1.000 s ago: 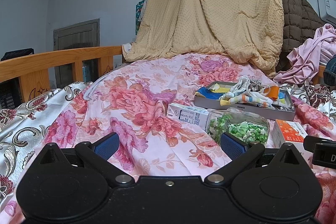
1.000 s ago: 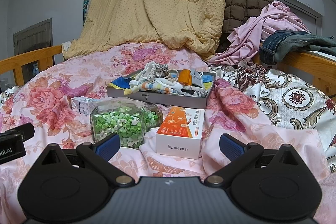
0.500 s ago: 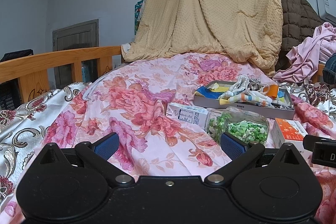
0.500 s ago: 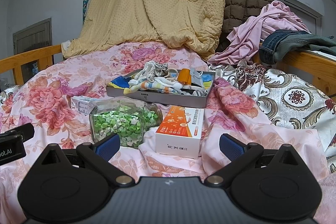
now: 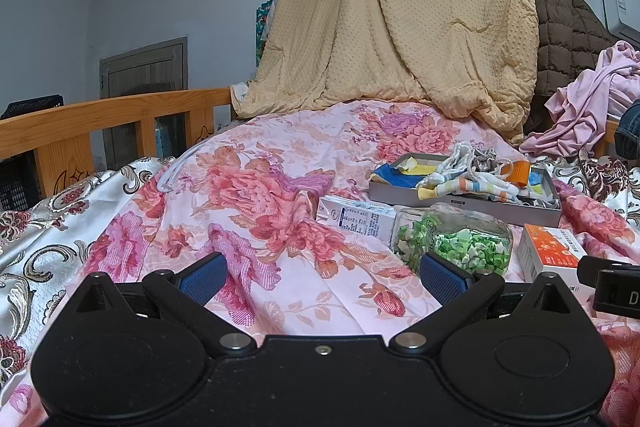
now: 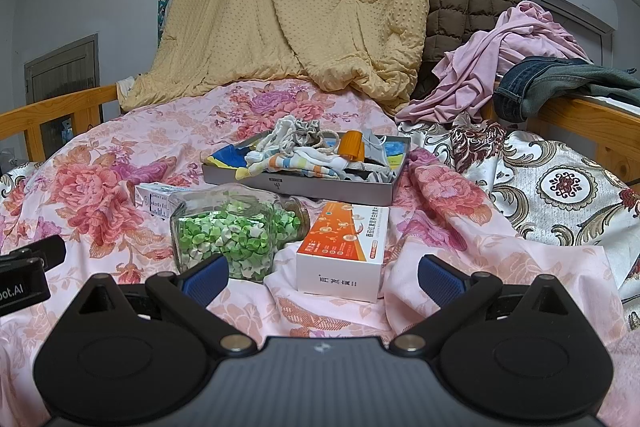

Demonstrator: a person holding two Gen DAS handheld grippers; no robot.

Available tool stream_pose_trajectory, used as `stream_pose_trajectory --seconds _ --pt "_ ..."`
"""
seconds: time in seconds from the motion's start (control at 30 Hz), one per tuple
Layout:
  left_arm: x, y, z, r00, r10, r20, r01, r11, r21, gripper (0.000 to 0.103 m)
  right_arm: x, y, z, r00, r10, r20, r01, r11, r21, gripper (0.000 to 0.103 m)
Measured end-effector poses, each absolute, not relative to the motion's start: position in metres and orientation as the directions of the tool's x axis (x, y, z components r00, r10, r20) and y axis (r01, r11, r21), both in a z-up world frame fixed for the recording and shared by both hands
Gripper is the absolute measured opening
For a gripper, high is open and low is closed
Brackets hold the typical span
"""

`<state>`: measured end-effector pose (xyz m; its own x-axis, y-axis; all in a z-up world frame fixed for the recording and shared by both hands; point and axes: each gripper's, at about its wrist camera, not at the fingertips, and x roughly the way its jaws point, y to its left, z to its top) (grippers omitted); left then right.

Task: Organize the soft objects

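A grey tray (image 6: 296, 185) on the floral bed cover holds a heap of soft items: striped socks (image 6: 296, 161), a grey drawstring pouch (image 6: 306, 129) and blue and yellow cloths. It also shows in the left wrist view (image 5: 460, 201), ahead and to the right. My right gripper (image 6: 323, 277) is open and empty, low over the cover, with an orange and white box (image 6: 344, 247) between its fingers. My left gripper (image 5: 322, 277) is open and empty over bare cover, left of the objects.
A glass jar of green paper stars (image 6: 232, 231) lies on its side before the tray, beside a small white carton (image 6: 154, 199). A tan blanket (image 6: 288, 3), brown coat, pink garment (image 6: 500, 63) and jeans (image 6: 536, 83) pile at the back. Wooden rails (image 5: 80, 131) edge the bed.
Both grippers have drifted slightly; the objects sit a little farther and lower in view. Both stay open and empty.
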<state>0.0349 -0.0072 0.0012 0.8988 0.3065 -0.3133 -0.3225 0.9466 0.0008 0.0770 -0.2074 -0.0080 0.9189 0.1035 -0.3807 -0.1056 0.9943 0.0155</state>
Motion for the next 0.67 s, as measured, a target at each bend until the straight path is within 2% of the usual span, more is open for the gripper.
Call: stream_pose_trajectory --seconds 0.5,0.67 --pt "0.0343 -0.0085 0.0010 0.894 0.298 -0.334 -0.316 0.949 0.002 0.102 0.0768 -0.2075 -0.0081 0.919 0.103 -0.382 -0.105 0.994 0.016 0.103" --pt "0.0300 -0.0123 0.0009 0.904 0.293 -0.313 -0.296 0.954 0.037 0.102 0.0772 -0.2073 -0.0078 0.918 0.104 -0.383 -0.106 0.994 0.016 0.103"
